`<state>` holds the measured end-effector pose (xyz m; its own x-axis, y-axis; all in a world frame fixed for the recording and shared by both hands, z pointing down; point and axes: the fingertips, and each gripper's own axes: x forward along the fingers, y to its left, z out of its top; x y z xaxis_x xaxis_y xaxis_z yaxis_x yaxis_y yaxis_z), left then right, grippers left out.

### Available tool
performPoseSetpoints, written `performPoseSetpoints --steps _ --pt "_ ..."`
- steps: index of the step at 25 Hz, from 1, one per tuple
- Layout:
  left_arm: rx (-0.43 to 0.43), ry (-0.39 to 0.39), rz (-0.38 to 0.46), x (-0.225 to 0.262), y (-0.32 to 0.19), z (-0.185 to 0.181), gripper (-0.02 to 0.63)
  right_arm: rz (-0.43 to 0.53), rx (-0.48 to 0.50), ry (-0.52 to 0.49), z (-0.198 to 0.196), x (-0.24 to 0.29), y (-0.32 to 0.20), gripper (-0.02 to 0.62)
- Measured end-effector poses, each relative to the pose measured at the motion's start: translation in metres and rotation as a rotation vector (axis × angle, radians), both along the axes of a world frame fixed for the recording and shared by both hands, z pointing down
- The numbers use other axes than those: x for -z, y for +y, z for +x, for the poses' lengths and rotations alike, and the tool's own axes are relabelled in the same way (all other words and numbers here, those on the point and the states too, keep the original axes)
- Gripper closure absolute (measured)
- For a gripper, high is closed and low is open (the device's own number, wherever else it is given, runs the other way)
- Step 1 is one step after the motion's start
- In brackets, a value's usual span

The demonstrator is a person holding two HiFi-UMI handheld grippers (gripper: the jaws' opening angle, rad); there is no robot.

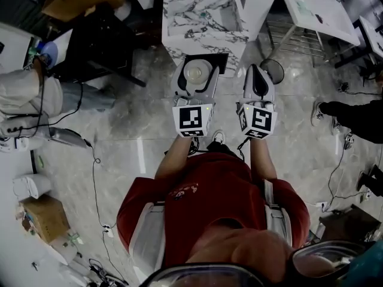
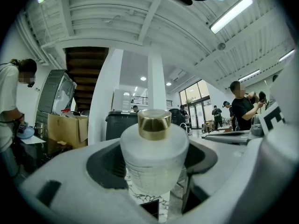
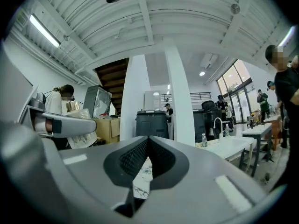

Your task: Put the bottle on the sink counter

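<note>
Glossy stone flooring (image 1: 137, 130) lay under both grippers. Left gripper (image 1: 196, 70) was clamped on the frosted bottle (image 2: 154, 157), jaws wide around its body, gold cap (image 2: 154, 123) uppermost, long axis upright. Right gripper (image 3: 148, 146) was empty, jaws together, just beside the left. Marble sink counter (image 1: 185, 11) stood straight ahead of the bottle and apart from it. By judgement, the left gripper was the one to carry the bottle forward.

The bottle (image 1: 197, 72) sits between the jaws of the left hand-held gripper (image 1: 195, 63), just before the near edge of the worktop (image 1: 179, 18). The right hand-held gripper (image 1: 255, 69) lies before the worktop's right corner. A bin (image 1: 274, 69) stands on the floor (image 1: 131, 130), right of that corner.
</note>
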<state>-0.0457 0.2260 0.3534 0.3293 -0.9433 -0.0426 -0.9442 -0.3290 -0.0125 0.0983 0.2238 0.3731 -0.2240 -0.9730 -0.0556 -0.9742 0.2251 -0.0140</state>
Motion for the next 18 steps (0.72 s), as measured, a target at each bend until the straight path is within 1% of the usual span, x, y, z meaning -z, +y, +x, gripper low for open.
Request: performPoseSetpoints --steps 5,10,18 --pt "0.006 0.000 0.004 0.000 -0.022 0.021 0.270 0.009 -0.005 -0.009 0.025 0.000 -0.021 0.592" --pt "0.012 -0.005 0.012 0.005 -0.031 0.041 0.270 0.015 0.000 -0.012 0.045 0.001 -0.031 0.594" --pt "0.012 -0.003 0.035 0.015 -0.033 0.050 0.270 0.028 0.009 -0.015 0.053 0.005 -0.033 0.594"
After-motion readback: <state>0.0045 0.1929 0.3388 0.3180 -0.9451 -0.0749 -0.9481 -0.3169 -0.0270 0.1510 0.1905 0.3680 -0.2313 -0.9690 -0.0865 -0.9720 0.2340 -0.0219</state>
